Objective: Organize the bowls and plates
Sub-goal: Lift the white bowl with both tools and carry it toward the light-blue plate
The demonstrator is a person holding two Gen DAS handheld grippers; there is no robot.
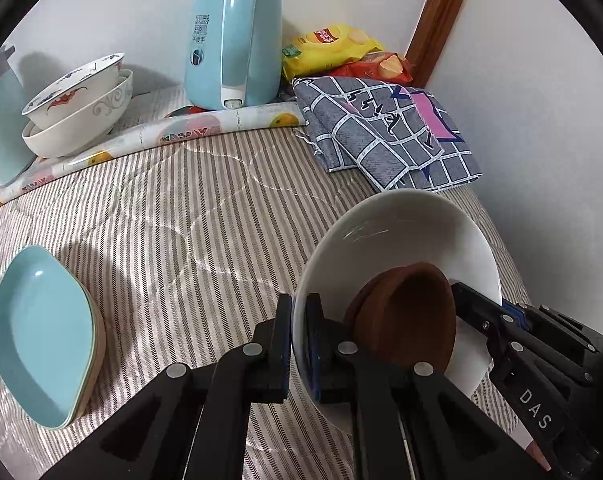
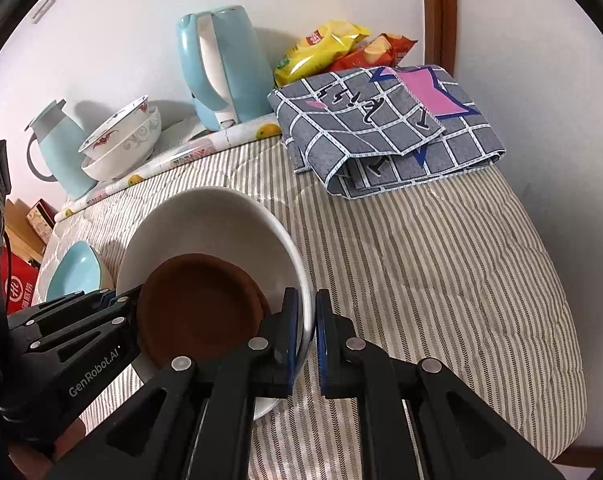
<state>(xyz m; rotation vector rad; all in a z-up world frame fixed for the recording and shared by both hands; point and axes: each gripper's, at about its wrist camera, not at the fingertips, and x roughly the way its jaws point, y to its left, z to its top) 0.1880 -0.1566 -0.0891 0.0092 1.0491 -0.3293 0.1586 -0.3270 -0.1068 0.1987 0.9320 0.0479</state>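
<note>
Bowl point(image 1: 401, 232) rim pinched between jaws of both grippers.

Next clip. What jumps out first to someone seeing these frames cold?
The white bowl in the foreground, with brown dishes inside, gripped on opposite rims by the left gripper and the right gripper. Behind it, against the wall, stands a pale blue kettle beside two stacked patterned bowls. A light blue dish lies on the striped cover to the left.
</note>
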